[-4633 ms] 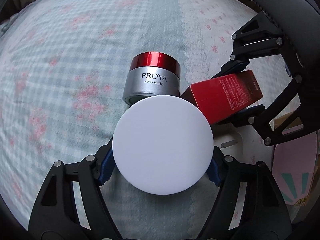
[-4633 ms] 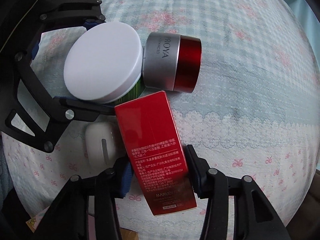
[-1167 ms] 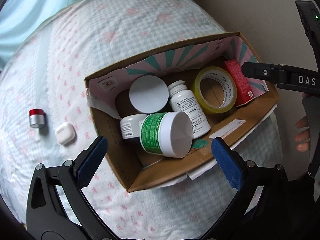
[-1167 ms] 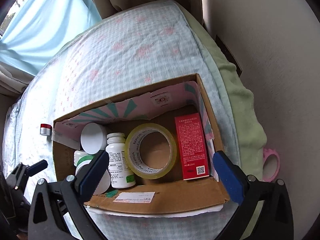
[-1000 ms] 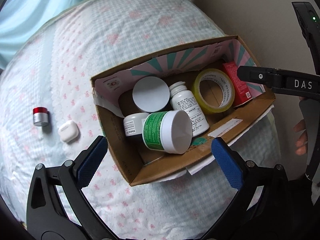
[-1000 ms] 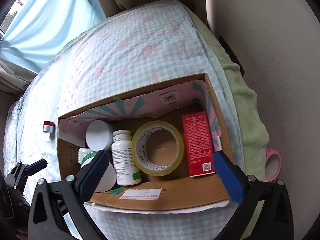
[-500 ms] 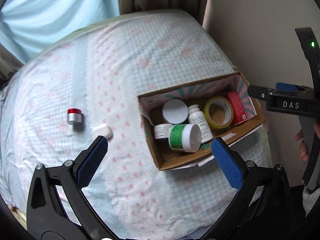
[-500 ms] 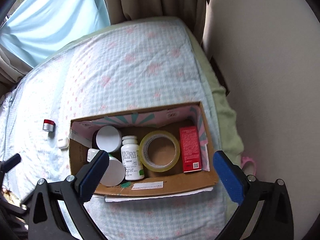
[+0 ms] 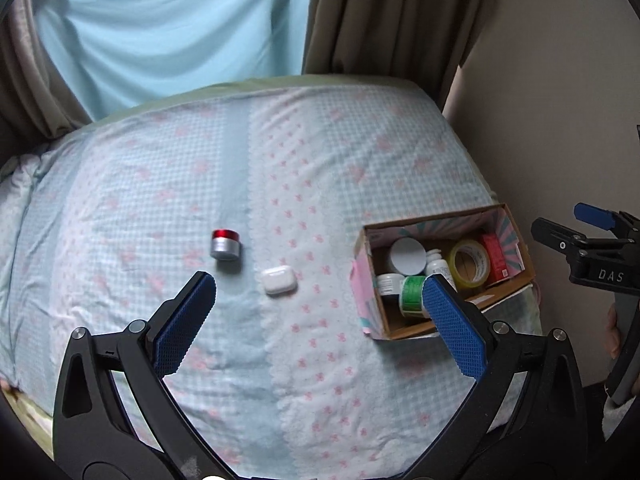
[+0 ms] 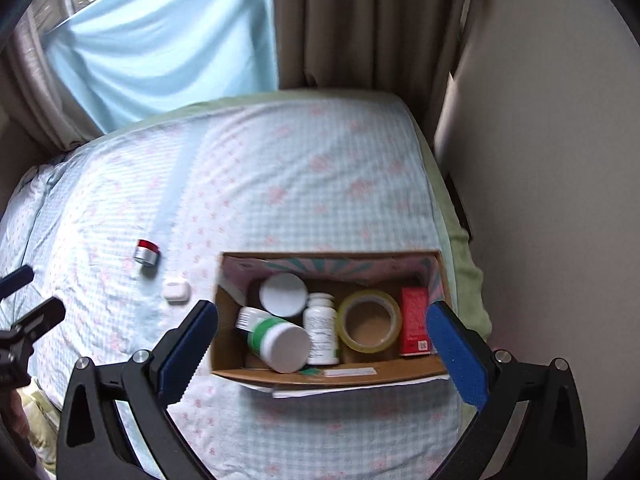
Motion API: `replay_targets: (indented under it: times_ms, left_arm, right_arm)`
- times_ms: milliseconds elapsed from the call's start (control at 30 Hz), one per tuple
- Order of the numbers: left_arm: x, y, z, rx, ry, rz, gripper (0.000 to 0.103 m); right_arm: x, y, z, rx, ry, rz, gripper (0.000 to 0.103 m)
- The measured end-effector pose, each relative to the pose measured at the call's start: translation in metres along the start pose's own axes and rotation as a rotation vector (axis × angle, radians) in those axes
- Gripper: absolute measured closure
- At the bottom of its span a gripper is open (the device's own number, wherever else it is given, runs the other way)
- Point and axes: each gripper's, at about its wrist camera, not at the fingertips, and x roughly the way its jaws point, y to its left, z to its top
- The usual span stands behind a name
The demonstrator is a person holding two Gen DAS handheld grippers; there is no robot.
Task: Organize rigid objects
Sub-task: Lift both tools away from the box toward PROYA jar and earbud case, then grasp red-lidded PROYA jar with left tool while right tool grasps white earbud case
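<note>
Bedspread (image 9: 320,184), jar (image 9: 226,244) beyond left tool (image 9: 320,312)

Red-lidded silver jar (image 9: 226,244) on pale-blue checked, pink-flowered bedspread (image 9: 320,168).

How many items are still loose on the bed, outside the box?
2: the red-lidded jar left of centre on the bed, and the white earbud case just right of it, between jar and box. Nothing else shows outside.

Left claw (image 9: 320,308) spread wide; right claw (image 10: 322,338) likewise, both empty.
</note>
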Motion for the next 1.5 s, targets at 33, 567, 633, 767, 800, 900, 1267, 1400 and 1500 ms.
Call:
replay_targets:
  times_ms: [33,567,633,767,800,900,1267,1400,1500]
  left_arm:
    - [-0.005,0.008,0.0,0.003,-0.007,0.004,0.0]
    - [-0.003,0.139,0.008,0.028,-0.02,0.035,0.0]
    - [0.006,0.151,0.009,0.033,-0.025,0.026,0.0]
    - [0.036,0.174,0.016,0.04,0.02,0.007,0.0]
    - [0.046,0.179,0.018,0.045,0.037,0.003,0.0]
    - [0.076,0.192,0.02,0.06,0.042,-0.045,0.0]
    - [0.213,0.206,0.013,0.04,0.144,-0.088,0.0]
    - [0.256,0.206,0.001,0.005,0.166,-0.1,0.001]
    - [0.285,0.201,-0.008,-0.001,0.168,-0.1,0.002]
  right_arm:
    - [-0.004,0.009,0.0,-0.005,-0.004,-0.009,0.0]
    - [-0.011,0.161,0.007,-0.061,-0.046,0.034,0.0]
    - [-0.003,0.178,0.006,-0.074,-0.057,0.018,0.0]
    - [0.021,0.204,0.002,-0.082,-0.038,-0.012,0.0]
    - [0.03,0.209,-0.001,-0.076,-0.007,-0.019,0.0]
    - [0.051,0.217,-0.01,-0.042,0.005,-0.015,0.0]
    - [0.148,0.245,-0.042,-0.078,0.028,-0.001,0.0]
    - [0.197,0.242,-0.05,-0.06,0.063,0.02,0.0]
    - [0.23,0.241,-0.058,-0.051,0.06,0.03,0.0]
